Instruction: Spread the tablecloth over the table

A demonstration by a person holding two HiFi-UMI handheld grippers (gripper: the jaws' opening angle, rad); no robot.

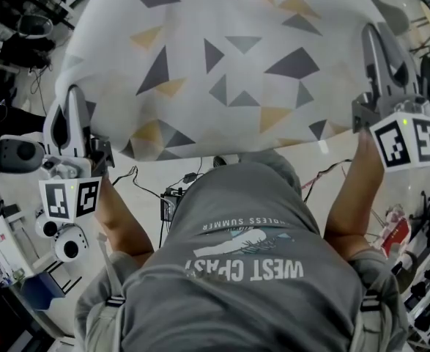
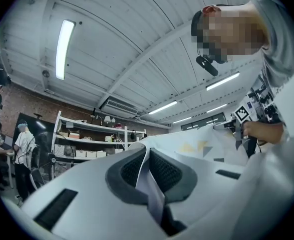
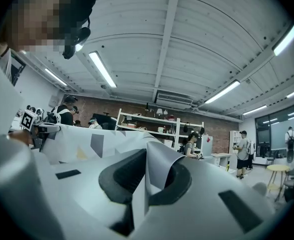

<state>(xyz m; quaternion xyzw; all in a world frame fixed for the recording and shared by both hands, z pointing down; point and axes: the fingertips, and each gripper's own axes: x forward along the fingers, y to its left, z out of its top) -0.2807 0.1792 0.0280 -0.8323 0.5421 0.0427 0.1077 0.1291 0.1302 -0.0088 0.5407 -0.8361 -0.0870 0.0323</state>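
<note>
The tablecloth, white with grey and yellow triangles, hangs spread in the air in front of me and fills the upper head view. My left gripper is shut on its near left edge, and my right gripper is shut on its near right edge. In the left gripper view a fold of the tablecloth is pinched between the dark pads of the left gripper. The right gripper view shows the right gripper clamping a curled cloth corner. The cloth hides any table beneath it.
Cables lie on the pale floor below me. Cameras and gear crowd the lower left, more equipment the lower right. White shelves stand by the brick wall. Other people stand at the far side of the room.
</note>
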